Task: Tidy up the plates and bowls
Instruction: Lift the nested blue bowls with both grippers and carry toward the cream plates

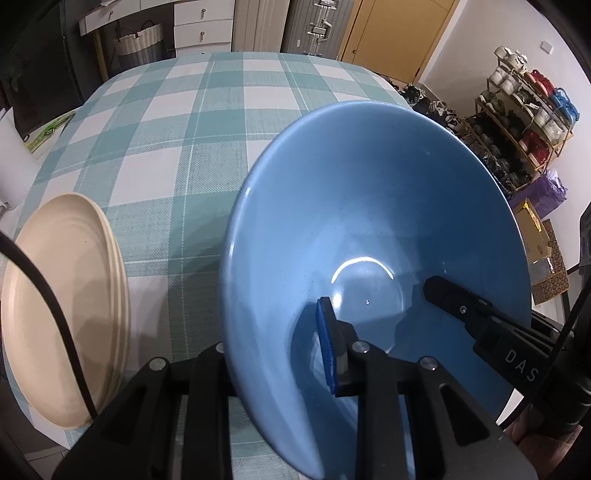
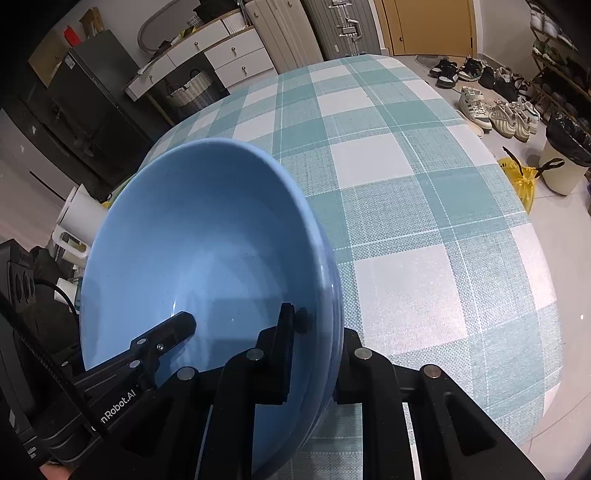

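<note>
- My left gripper (image 1: 280, 354) has its fingers clamped on the near rim of the blue bowl (image 1: 369, 206): one finger with a blue pad (image 1: 327, 343) lies inside the bowl against the wall, and the other sits outside behind the rim.
- My right gripper (image 2: 314, 354) grips the opposite rim of the same blue bowl (image 2: 192, 236), one finger (image 2: 284, 354) inside and one outside, jaws drawn narrow on the wall.
- From each wrist view I see the other gripper's finger reaching into the bowl from the far side, the left one at the lower left of the right view (image 2: 162, 336).
- In the right view the bowl's rim shows doubled edges, so it may be more than one bowl nested; I cannot tell for sure.
- The bowl tilts up on edge between the two pairs of fingers, above the checked cloth of the bench (image 1: 177, 147).
- Left of my left fingers, a stack of cream plates (image 1: 62, 306) sits on the bench, apart from the bowl, with a black cable (image 1: 48, 295) crossing in front.
- Beyond the fingers the bench runs bare to its far edge.
- Past the bench stand white drawers (image 1: 203, 26), a woven basket (image 1: 138, 44) and a shoe rack (image 1: 524, 122).
</note>
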The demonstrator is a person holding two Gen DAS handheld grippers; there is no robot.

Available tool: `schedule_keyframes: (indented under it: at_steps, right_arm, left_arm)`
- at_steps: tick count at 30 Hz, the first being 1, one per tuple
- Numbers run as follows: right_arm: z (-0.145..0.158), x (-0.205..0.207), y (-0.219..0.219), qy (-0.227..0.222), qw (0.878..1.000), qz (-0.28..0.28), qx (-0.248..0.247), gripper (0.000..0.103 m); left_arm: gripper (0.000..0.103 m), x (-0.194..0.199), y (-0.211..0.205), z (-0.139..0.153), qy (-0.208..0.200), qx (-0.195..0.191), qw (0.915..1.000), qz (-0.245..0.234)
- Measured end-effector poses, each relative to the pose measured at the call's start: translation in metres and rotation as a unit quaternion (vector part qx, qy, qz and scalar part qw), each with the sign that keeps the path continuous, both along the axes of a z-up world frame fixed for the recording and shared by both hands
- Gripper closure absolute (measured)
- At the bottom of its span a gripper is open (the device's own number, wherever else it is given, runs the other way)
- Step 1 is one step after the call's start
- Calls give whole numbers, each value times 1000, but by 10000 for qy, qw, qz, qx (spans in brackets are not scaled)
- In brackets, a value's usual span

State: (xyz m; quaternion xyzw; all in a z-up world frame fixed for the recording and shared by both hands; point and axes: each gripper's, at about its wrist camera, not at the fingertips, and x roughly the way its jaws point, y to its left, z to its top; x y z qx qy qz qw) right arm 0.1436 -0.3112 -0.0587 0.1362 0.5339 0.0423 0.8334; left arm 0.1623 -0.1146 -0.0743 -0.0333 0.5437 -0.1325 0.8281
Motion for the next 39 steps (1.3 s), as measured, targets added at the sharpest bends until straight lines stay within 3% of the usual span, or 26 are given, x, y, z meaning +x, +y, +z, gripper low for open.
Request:
schedule_keyframes:
  at_steps: [39]
  right_arm:
    - [15, 3, 36, -25, 9998, 181, 38, 88]
  left_arm:
    - [79, -7, 40, 16, -1, -178, 9991, 384]
